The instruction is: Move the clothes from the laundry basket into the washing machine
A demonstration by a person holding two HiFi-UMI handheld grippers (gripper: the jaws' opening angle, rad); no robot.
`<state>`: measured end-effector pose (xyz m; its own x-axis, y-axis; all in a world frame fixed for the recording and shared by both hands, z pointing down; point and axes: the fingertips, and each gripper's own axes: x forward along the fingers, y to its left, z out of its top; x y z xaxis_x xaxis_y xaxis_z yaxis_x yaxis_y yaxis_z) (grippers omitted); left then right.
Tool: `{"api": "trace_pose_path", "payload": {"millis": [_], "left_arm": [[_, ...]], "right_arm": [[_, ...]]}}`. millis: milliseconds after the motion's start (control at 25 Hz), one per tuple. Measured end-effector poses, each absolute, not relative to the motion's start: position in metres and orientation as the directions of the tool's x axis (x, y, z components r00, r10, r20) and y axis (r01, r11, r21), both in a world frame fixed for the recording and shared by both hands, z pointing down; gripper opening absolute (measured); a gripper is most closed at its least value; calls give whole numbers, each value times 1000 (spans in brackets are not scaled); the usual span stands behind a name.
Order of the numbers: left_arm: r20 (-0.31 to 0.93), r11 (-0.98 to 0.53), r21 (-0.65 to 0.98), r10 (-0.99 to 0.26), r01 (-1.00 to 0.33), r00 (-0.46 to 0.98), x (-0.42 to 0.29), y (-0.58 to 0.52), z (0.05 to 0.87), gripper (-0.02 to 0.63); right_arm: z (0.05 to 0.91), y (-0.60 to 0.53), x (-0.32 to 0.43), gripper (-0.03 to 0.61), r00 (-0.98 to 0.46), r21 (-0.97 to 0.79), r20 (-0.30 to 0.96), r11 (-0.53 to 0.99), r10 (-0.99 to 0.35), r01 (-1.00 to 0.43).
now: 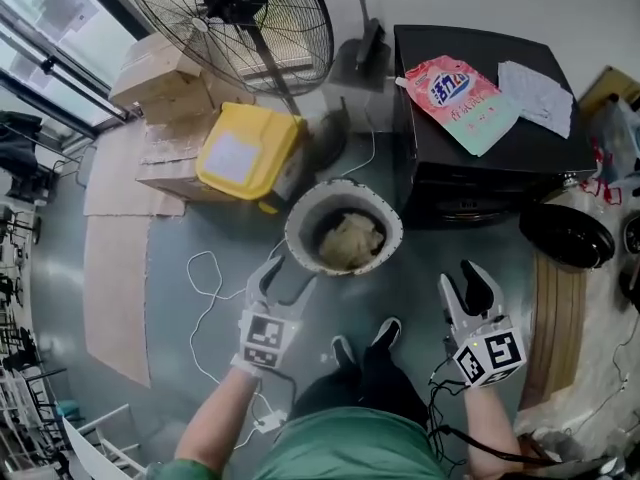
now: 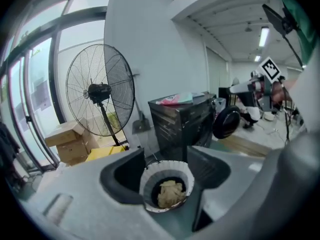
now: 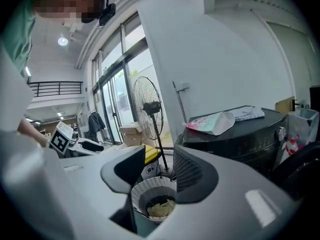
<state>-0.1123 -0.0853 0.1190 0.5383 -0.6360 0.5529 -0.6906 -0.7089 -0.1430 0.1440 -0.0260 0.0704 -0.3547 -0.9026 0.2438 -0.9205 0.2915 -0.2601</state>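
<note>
Head view is showing me standing over the basket (image 1: 300, 206), which is sitting on the floor at 12 o'clock from my feet, with the clothes (image 1: 352, 240) lying bunched at its bottom. I am holding my left gripper (image 1: 287, 274) just beside the basket's 7 o'clock rim, jaws standing wide apart with nothing between them. My right gripper (image 1: 463, 282) is hovering at the basket's 4 o'clock, apart from it, jaws parted more narrowly and also empty. The washer (image 1: 470, 168) is sitting at 1 o'clock, what looks like its door (image 1: 565, 233) swung open. I am judging this as the reach for a pickup. Next I am needing to dip the left jaws into the basket and close on the cloth.
</note>
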Motion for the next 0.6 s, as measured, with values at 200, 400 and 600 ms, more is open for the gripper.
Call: {"api": "trace_pose_path", "payload": {"millis": [200, 400, 600], "left_arm": [[590, -721, -169, -620, -672, 517, -94, -101, 142, 273], [621, -748, -182, -591, -639, 515, -76, -118, 174, 275], [636, -772, -157, -556, -615, 535, -57, -131, 206, 279]], "right_arm": [[92, -54, 152, 158, -401, -265, 244, 338, -883, -903], [119, -70, 155, 158, -429, -275, 252, 361, -867, -891], [148, -79, 163, 158, -425, -281, 276, 350, -862, -894]]}}
